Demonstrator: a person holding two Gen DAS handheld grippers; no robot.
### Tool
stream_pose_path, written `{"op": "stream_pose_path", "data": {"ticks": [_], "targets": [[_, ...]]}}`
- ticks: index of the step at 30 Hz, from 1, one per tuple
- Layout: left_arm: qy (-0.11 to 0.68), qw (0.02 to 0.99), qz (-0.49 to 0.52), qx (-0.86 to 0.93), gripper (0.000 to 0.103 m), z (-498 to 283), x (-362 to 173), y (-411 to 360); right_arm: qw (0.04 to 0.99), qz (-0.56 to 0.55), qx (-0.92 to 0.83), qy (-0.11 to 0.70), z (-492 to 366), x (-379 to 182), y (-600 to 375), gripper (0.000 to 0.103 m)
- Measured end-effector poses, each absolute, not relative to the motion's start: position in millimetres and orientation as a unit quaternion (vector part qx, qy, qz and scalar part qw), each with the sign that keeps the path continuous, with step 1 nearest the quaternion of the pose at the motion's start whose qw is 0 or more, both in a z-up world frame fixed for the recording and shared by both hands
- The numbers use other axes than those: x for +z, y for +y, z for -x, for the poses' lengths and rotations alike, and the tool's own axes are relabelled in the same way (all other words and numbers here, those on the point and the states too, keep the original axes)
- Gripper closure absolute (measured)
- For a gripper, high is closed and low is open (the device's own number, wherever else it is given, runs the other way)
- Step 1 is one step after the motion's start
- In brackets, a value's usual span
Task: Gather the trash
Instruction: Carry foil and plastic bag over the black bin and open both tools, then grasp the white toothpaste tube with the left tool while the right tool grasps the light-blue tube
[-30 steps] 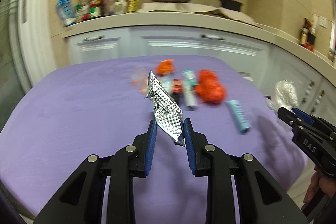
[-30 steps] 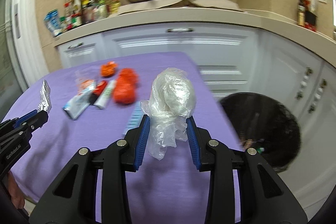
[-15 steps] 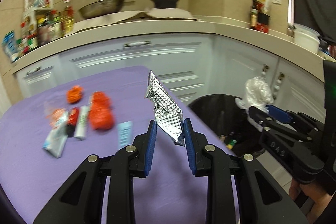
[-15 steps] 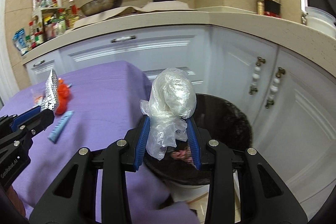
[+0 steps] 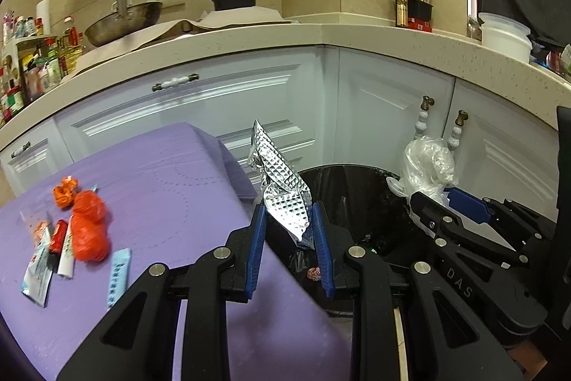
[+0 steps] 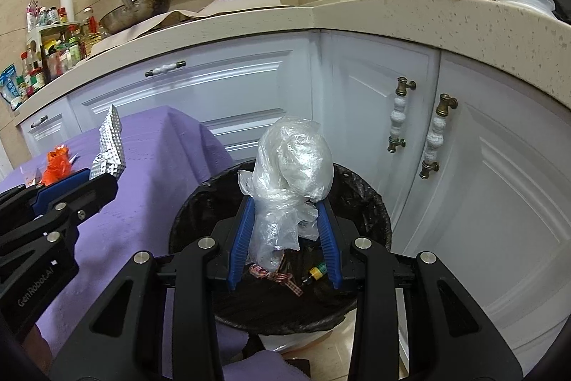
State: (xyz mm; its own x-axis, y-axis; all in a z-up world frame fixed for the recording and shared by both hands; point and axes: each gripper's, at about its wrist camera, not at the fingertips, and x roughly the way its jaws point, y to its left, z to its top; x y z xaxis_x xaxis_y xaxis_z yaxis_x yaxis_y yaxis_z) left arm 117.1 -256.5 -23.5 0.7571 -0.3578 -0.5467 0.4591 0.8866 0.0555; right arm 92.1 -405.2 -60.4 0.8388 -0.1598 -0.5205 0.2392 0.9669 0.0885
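My left gripper is shut on a crumpled silver foil wrapper, held at the table's right edge beside the bin. My right gripper is shut on a clear plastic bag and hangs over the black-lined trash bin, which holds some scraps. The left wrist view shows the same bin, with the right gripper and the plastic bag above its right side. On the purple table several pieces of trash remain: red wads, sachets and a blue wrapper.
White cabinets with knobbed handles stand right behind the bin. The counter above carries a wok, a black pot and bottles. The purple cloth's corner hangs close to the bin's left rim.
Both grippers swung right from over the table to the bin, each keeping its load. The bin now lies below the right gripper and just ahead of the left.
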Motion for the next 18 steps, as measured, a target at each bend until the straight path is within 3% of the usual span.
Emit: {"op": "stream_pose_path", "data": {"ticks": [3,7,18], "targets": [[0.273,0.932,-0.097,-0.219,0.075,-122,-26,-266,0.955,-0.079,-0.109,0.264,-97,-63,-413,0.067],[0.281,0.929,-0.102,-0.218,0.072,-131,-32,-276,0.955,-0.087,-0.120,0.257,-103,-66,-423,0.055],[0.292,0.930,-0.095,-0.203,0.061,-138,-41,-274,0.954,-0.090,-0.126,0.256,-104,-66,-425,0.054]]}}
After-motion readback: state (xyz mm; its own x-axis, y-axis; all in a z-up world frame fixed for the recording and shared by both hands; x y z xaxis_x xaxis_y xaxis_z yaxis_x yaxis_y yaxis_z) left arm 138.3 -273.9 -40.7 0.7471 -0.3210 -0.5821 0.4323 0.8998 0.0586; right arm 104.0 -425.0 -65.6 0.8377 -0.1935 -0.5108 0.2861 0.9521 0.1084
